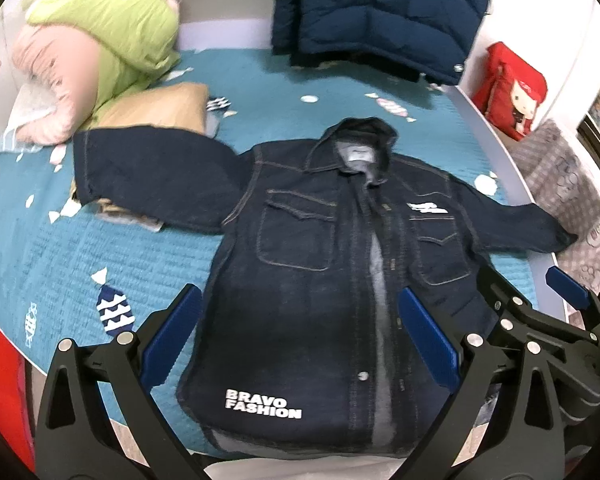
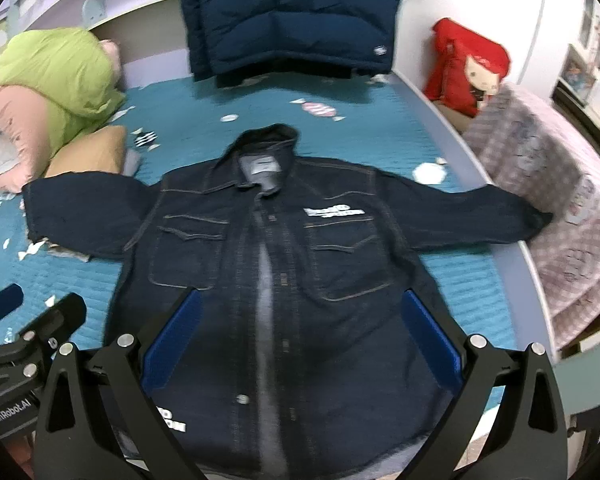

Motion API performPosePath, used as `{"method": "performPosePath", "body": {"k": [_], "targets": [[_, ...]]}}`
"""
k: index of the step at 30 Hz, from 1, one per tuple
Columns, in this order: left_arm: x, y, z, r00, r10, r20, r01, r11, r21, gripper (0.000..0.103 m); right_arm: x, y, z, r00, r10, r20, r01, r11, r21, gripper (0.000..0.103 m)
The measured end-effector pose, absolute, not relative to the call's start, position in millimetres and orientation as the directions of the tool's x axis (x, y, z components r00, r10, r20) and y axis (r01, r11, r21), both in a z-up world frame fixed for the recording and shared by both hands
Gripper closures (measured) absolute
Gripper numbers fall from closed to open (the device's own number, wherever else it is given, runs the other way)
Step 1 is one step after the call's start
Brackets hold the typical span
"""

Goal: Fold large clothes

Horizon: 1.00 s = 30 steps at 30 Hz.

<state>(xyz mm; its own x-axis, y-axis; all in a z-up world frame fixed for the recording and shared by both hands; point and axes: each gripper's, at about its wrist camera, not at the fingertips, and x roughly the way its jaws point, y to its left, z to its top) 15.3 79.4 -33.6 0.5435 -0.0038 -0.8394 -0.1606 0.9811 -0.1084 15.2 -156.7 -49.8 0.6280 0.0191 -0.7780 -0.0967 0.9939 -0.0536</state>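
Your dark denim jacket with orange stitching (image 1: 300, 264) lies face-up, sleeves spread, on the teal quilted bedspread (image 1: 60, 256). Both the left gripper (image 1: 300, 340) and right gripper (image 2: 300, 340) hover wide open above its hem, holding nothing. I judge it heavy and stiff-creasing, so pinch each of the 2 sleeves at its seamed cuff.

A teal bedspread (image 2: 360, 140) with small white fish and candy shapes covers the bed. At the far left lies a green blanket (image 2: 56, 76) on top of a pink pillow (image 2: 4, 128), and a tan cushion (image 2: 96, 152) rests just beside them. A dark blue puffer coat (image 2: 292, 16) hangs at the far edge. On the right, a red doll cushion (image 2: 468, 68) leans against the wall, near a pink checked blanket (image 2: 548, 200).
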Motion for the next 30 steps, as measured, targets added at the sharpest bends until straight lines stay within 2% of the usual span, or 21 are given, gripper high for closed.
{"method": "performPosePath", "body": {"k": [11,17,25,27,30], "targets": [[35.6,176.7,-69.1,0.444,0.062,-0.894,-0.355,0.928,-0.112,0.005,71.7,-70.5,-78.0,0.525,0.128,-0.841,-0.279,0.96,-0.029,0.007],[51.7,242.8,-92.3,0.363,0.156,-0.919,-0.502,0.863,-0.052,0.005,117.1,-21.1,-96.7,0.461,0.2,-0.865,-0.368,0.93,0.019,0.009],[69.2,330.6,-110.8,0.299,0.232,-0.926,-0.645,0.764,-0.016,0.005,190.6,28.4,-128.7,0.338,0.295,-0.894,-0.39,0.908,0.152,0.051],[72.5,347.3,-113.8,0.29,0.241,-0.926,-0.67,0.742,-0.017,0.005,210.5,37.6,-142.8,0.275,0.31,-0.91,-0.385,0.903,0.192,0.067],[79.1,371.8,-120.1,0.259,0.285,-0.923,-0.715,0.699,0.015,0.005,234.8,48.2,-163.5,0.201,0.325,-0.924,-0.345,0.906,0.244,0.079]]}}
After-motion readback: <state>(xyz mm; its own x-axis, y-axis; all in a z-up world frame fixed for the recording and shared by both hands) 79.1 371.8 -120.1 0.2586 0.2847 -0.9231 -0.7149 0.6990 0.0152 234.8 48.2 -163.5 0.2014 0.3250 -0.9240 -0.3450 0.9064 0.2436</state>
